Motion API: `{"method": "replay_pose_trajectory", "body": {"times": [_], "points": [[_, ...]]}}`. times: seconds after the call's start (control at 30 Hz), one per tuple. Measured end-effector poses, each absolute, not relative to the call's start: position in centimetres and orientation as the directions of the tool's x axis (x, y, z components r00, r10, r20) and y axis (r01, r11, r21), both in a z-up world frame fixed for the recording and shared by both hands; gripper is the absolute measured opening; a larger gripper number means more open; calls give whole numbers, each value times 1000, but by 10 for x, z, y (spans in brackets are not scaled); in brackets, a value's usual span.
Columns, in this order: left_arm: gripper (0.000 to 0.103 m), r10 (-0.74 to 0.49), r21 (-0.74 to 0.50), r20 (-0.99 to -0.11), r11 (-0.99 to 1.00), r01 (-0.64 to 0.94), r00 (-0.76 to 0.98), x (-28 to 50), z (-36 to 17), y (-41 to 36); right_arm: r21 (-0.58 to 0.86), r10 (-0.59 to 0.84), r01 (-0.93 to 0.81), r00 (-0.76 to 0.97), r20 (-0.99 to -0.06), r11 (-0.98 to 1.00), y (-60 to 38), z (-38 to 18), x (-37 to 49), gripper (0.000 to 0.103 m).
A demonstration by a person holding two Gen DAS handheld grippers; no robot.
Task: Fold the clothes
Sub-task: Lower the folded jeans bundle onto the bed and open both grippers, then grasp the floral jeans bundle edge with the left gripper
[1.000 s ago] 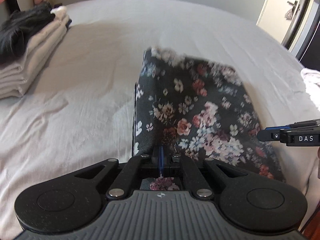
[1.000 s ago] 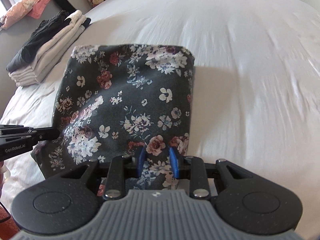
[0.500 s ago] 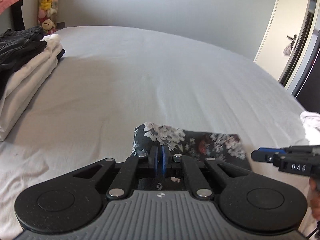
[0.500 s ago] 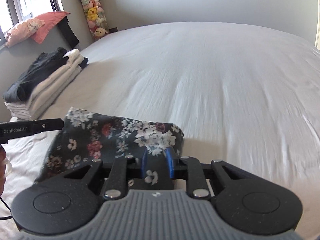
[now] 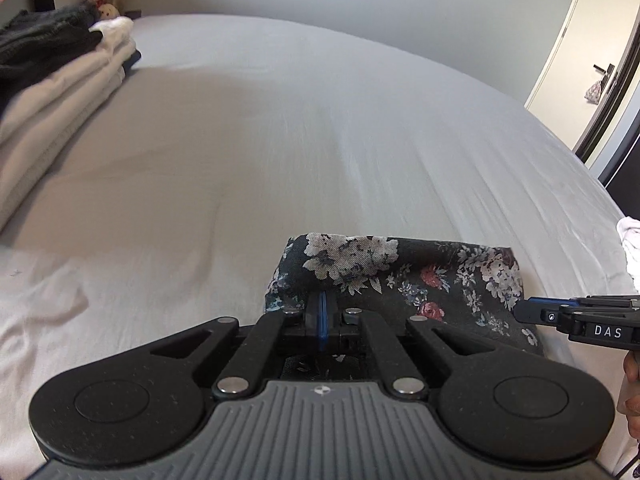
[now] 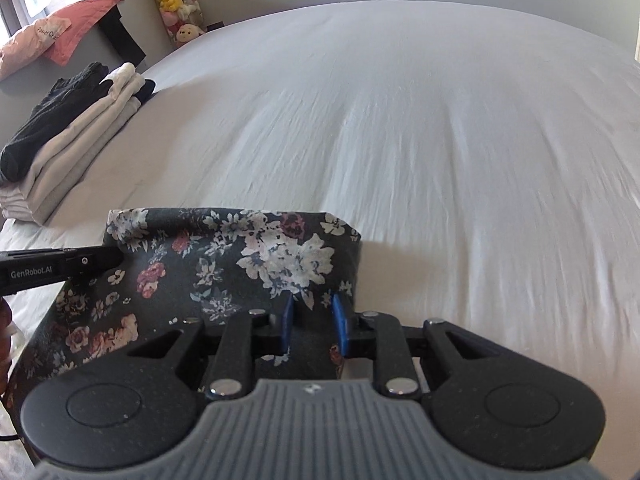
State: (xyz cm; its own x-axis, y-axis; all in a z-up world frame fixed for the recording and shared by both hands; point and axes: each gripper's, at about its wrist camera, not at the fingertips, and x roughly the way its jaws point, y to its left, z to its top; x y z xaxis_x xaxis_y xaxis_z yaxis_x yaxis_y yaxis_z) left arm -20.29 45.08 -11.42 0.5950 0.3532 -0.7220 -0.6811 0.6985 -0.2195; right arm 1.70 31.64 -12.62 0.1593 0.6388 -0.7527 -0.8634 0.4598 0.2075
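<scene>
A wide bed (image 5: 280,128) under a pale, faintly creased sheet fills both views, running from the near edge to a plain far wall. At the far left of the bed sits a stack of folded clothes (image 6: 76,128), mostly cream and white layers with a dark garment laid on top. Beyond it, in the far left corner, a column of plush toys (image 6: 176,4) stands against the wall, and a pink pillow (image 6: 60,32) lies on a ledge under a window. At the far right, seen from the left wrist, a door (image 5: 592,60) stands ajar.

The dark floral garment (image 6: 224,256) lies folded at the near edge of the bed, its far fold forming a rounded ridge across the sheet, and it is held at both near corners. A bit of white cloth (image 5: 630,248) shows at the right edge of the bed.

The left tongs (image 5: 322,312) are pinched tight on the left near part of the floral garment, the blue pads pressed together with only thin fabric between them. The right tongs (image 6: 312,320) stand narrow, with a thicker bunch of the same garment gripped between the blue pads at its right near corner. Each tool shows in the other's view as a dark bar at the frame's side, reaching the garment's edge.
</scene>
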Motion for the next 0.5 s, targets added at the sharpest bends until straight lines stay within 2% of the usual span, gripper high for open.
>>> {"method": "replay_pose_trajectory", "body": {"times": [0.2,0.23,0.3,0.33,0.37,0.4,0.5], "points": [[5,388,-237,-695,671,-702,605,-238,-80,428,248,663,-847,153,-733,470,296,-104,13,28],[11,387,-255,-694,657,-709,608,-245,-79,428,252,662,-845,151,-734,472,293,-103,12,34],[32,379,-295,-688,633,-716,619,-258,-78,429,293,667,-827,128,-734,481,285,-101,12,37],[54,369,-316,-696,613,-724,616,-260,-81,434,324,670,-811,109,-734,487,281,-102,15,42],[69,358,-336,-705,592,-733,612,-263,-83,439,356,673,-794,89,-735,493,277,-104,17,46],[69,332,-372,-711,570,-732,620,-264,-88,444,382,673,-778,70,-736,498,274,-106,20,51],[68,248,-484,-722,485,-728,646,-268,-109,458,450,673,-733,14,-739,510,266,-116,26,52]]}}
